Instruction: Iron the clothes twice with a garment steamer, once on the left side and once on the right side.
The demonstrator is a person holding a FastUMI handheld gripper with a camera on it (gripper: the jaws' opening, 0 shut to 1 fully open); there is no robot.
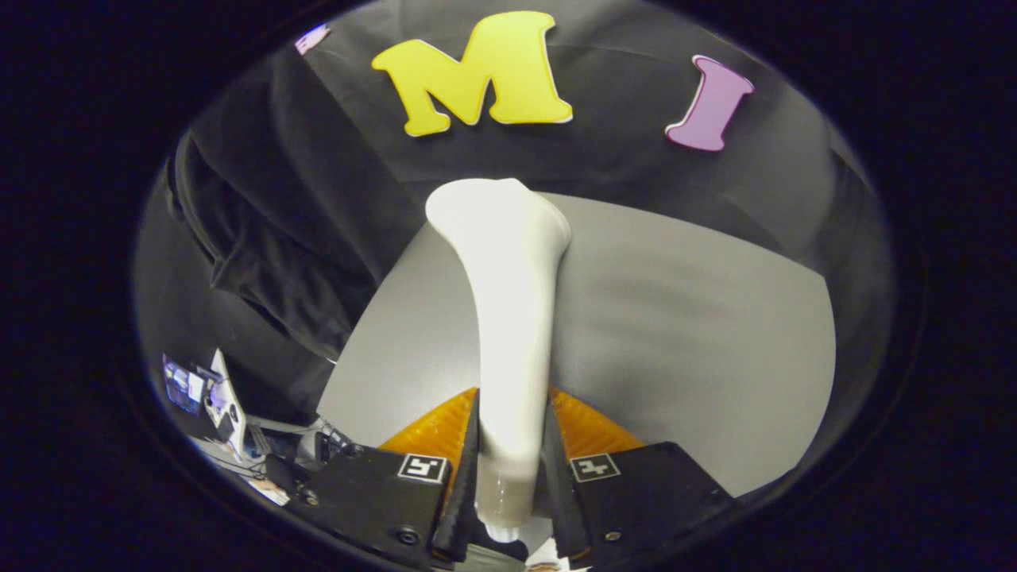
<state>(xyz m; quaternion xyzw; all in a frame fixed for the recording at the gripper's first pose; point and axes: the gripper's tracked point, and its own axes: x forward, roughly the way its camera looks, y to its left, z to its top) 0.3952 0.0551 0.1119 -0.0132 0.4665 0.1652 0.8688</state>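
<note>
A white garment steamer [508, 318] rises from between my fingers, its handle clamped by both and its wider head pointing away toward the booth's wall. My gripper [510, 445] is shut on the steamer's handle. A dark garment [278, 238] hangs to the left of the steamer's head, a short way from it. The steamer head is not touching the garment.
A grey tabletop [675, 334] lies under and beyond the steamer, reaching to the right. Black cloth wall [620, 159] stands behind it. Beside the left finger, below the garment, there is clutter with a small lit screen [184, 385] and cables.
</note>
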